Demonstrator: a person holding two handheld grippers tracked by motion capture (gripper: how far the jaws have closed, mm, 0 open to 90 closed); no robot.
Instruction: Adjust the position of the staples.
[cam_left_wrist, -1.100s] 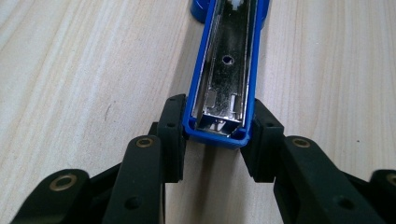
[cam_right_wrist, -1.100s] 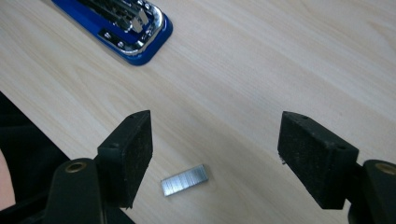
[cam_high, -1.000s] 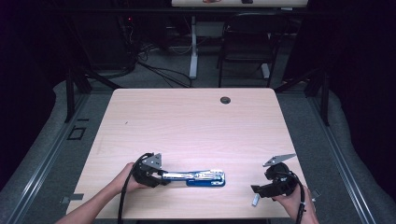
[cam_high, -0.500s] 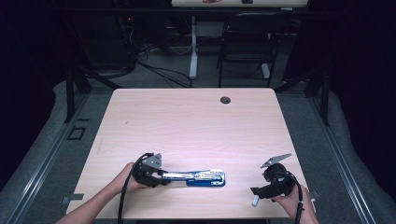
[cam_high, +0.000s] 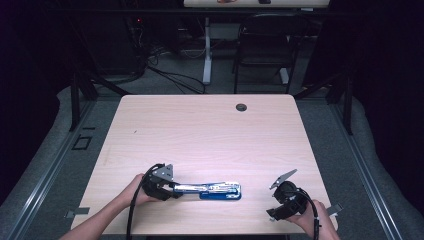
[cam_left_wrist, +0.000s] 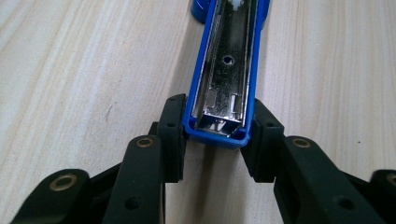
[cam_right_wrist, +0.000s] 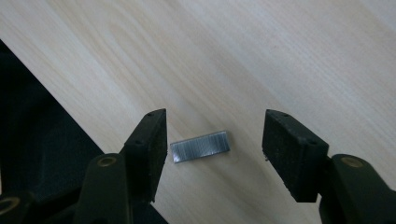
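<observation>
the staple strip (cam_right_wrist: 200, 147) lies flat on the table (cam_high: 210, 135) near its front right edge, between the right gripper (cam_right_wrist: 212, 149) jaws, which have just been closing but do not yet touch it. we find the blue stapler (cam_left_wrist: 226, 70) lying open, its rear end pinched by the left gripper (cam_left_wrist: 215, 140). we judge loading barely begun: strip unlifted, channel unfilled.

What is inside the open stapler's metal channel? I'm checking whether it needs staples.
The stapler channel shows bare metal, no staples; its far end is cut off. A staple strip lies on the table.
</observation>
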